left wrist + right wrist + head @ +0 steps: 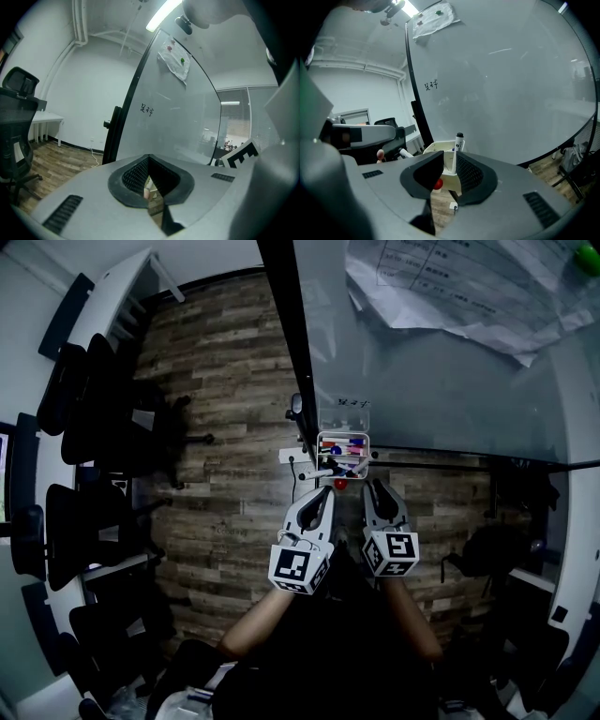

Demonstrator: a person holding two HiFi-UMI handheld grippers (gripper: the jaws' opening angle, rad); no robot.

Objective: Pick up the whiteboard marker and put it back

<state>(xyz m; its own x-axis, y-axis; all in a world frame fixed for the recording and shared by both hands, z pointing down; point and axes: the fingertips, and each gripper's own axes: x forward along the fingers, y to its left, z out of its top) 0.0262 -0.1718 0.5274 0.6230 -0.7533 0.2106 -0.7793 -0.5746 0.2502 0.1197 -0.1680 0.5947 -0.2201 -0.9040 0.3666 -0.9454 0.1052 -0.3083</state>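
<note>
Whiteboard marker (459, 141), white barrel and black cap, stands upright in a boxy white plastic holder (433, 149) at centre frame, against the glossy whiteboard (511, 84). Right gripper (450, 155) faces it, ribbed black fingers spread, empty. Left gripper (149, 158) has its fingers pressed together. The marker looks returned; only withdrawing seems left.

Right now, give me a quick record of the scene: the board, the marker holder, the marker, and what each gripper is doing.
whiteboard: upright, faint writing on it
marker holder: white, by the board's lower edge
marker: black cap, standing in the holder
left gripper: jaws together, nothing gripped
right gripper: jaws apart, facing the holder, nothing gripped
</note>
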